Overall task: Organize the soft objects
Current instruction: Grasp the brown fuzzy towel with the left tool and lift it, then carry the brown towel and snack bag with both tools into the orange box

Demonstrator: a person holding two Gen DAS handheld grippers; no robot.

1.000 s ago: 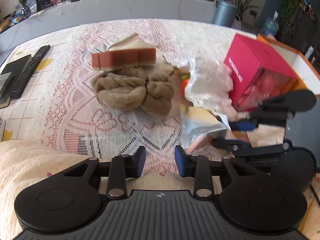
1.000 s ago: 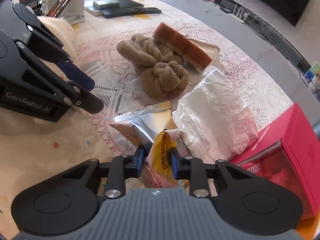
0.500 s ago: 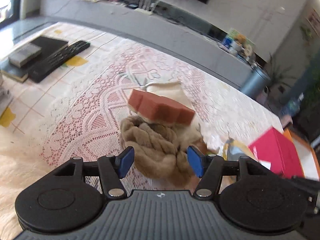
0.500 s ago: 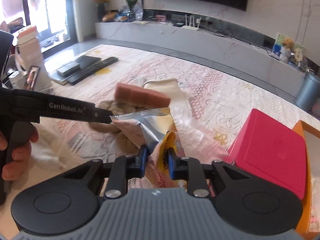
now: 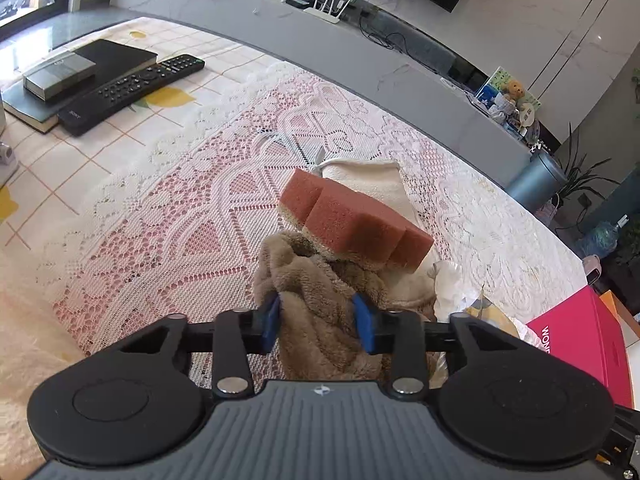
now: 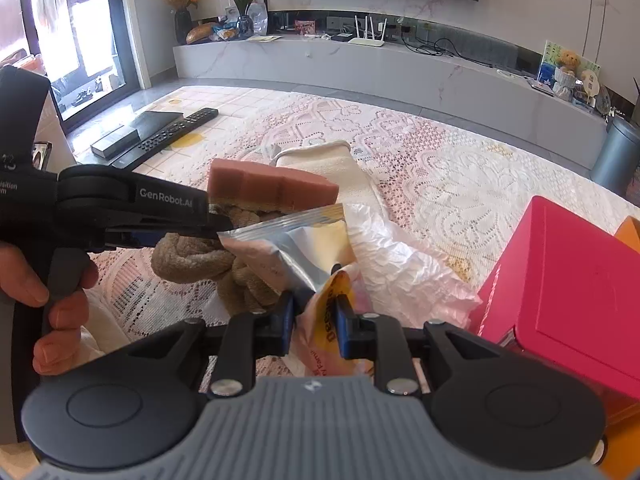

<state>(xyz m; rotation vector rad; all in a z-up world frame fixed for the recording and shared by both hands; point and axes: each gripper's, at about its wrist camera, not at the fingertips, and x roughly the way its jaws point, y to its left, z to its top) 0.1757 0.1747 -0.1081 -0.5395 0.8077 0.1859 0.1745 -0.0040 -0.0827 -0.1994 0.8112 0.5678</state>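
Observation:
My left gripper is shut on the brown fluffy towel, which is twisted into a knot on the lace tablecloth. A red-brown sponge rests on the towel's far side, with a cream cloth behind it. My right gripper is shut on a silver and yellow snack packet and holds it above the table. In the right wrist view the left gripper reaches in from the left over the towel, under the sponge.
A pink box stands at the right, with an orange bin edge behind it. A crumpled white plastic bag lies beside the box. A remote and black book lie far left.
My left gripper moved forward onto the brown towel and closed on it. My right gripper lifted the snack packet higher above the table.

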